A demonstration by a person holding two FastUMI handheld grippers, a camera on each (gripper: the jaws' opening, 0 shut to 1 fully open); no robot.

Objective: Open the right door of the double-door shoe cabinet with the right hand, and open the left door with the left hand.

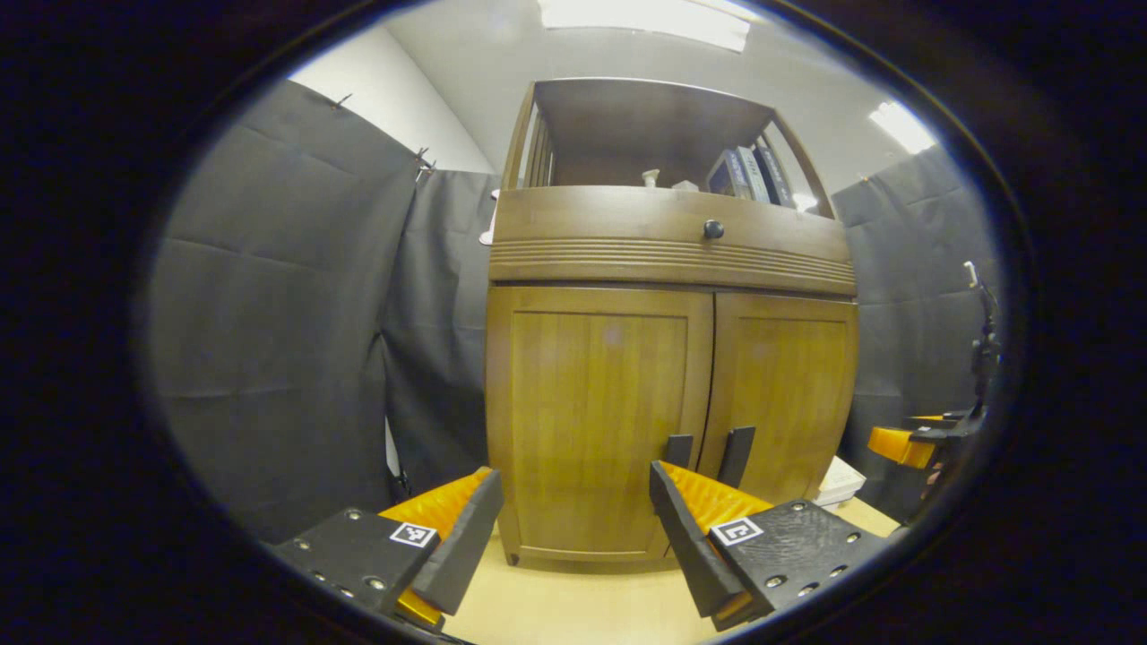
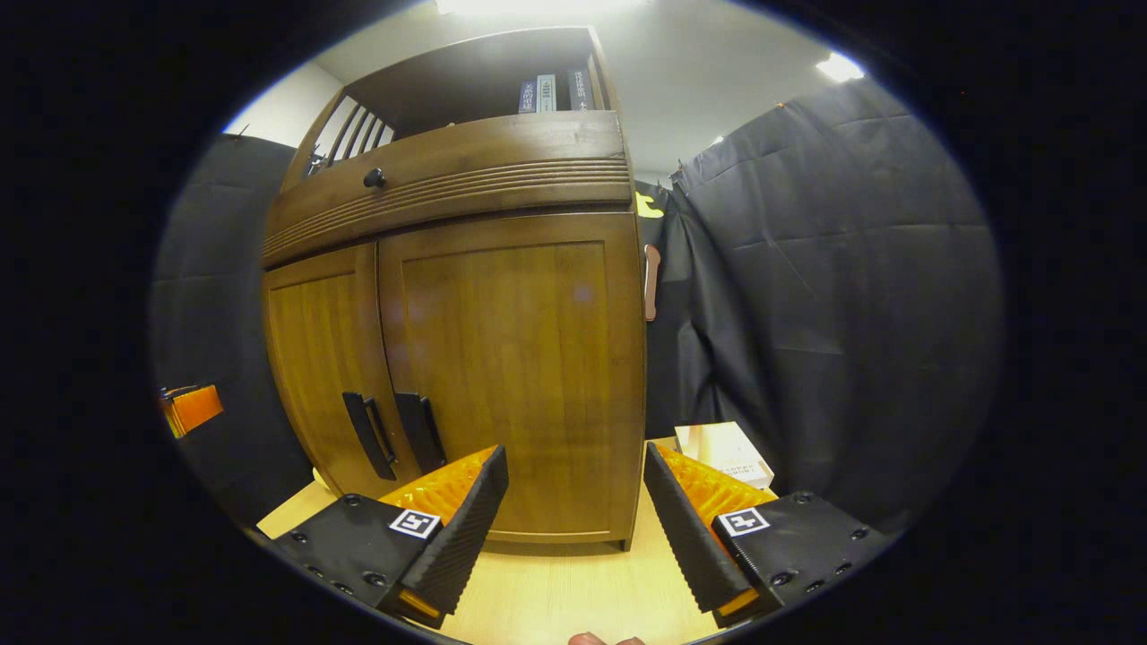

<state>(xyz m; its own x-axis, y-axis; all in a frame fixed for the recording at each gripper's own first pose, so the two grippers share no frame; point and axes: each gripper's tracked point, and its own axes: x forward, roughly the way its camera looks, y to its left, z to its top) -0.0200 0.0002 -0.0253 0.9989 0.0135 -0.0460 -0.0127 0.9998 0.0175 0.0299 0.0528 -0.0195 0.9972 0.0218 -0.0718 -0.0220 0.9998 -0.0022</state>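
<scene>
Right tool [image 2: 575,488] wide, short of the cabinet [image 2: 502,358].
I judge my target, the right door's upright handle [image 2: 419,430], lies ahead-left; left tool [image 1: 573,511] also gapes.

The pale wooden floor [image 2: 556,591] carries the shoe cabinet [image 2: 466,340] and a box [image 2: 726,452].

Left door's handle [image 1: 678,449] partly behind a claw finger [image 1: 694,528]; shelf books [image 1: 748,173] too small

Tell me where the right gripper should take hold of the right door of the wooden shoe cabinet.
Grip the dark vertical bar handle on the brown wooden right door, near its inner edge. It stands proud of the panel, so bring the open right gripper straight in from the front, one finger each side.
</scene>
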